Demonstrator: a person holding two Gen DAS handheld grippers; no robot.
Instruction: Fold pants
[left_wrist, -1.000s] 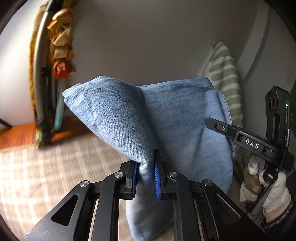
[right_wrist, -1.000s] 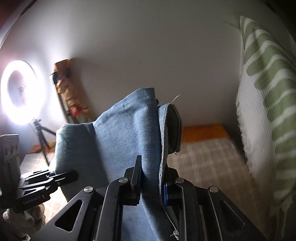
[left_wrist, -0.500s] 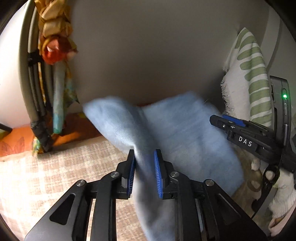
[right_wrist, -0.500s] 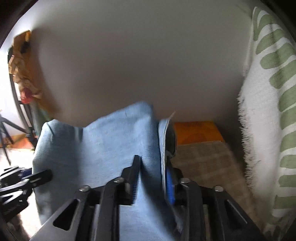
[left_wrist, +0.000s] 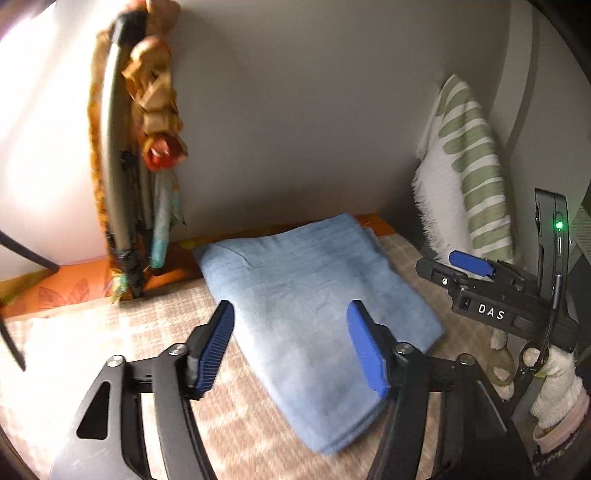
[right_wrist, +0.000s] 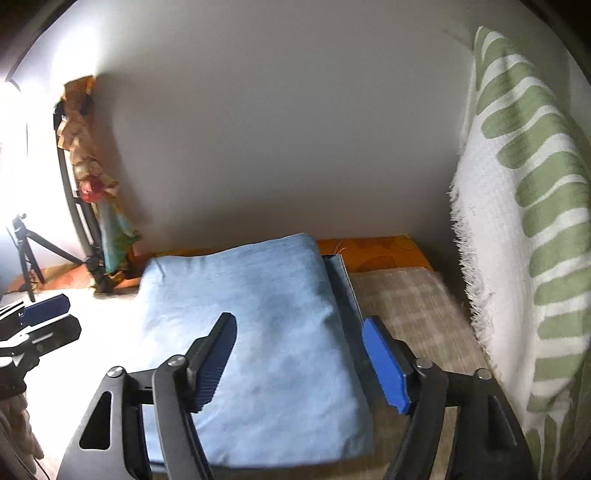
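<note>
The light blue denim pants (left_wrist: 310, 295) lie folded into a flat rectangle on the plaid beige bed cover (left_wrist: 110, 332). They show in the right wrist view too (right_wrist: 266, 325), with a hem edge along their right side. My left gripper (left_wrist: 291, 347) is open and empty, its blue pads spread just above the near part of the fold. My right gripper (right_wrist: 303, 354) is open and empty above the pants. It also shows at the right of the left wrist view (left_wrist: 476, 273).
A grey wall stands close behind the pants. A green-and-white striped towel (right_wrist: 528, 221) hangs at the right. A dark stand draped with colourful cloth (left_wrist: 140, 158) stands at the left. An orange sheet (right_wrist: 373, 251) borders the bed by the wall. A tripod (right_wrist: 26, 251) stands far left.
Both grippers held the pants up a second ago. They lowered them onto the bed and opened, and the pants now lie flat and folded.
</note>
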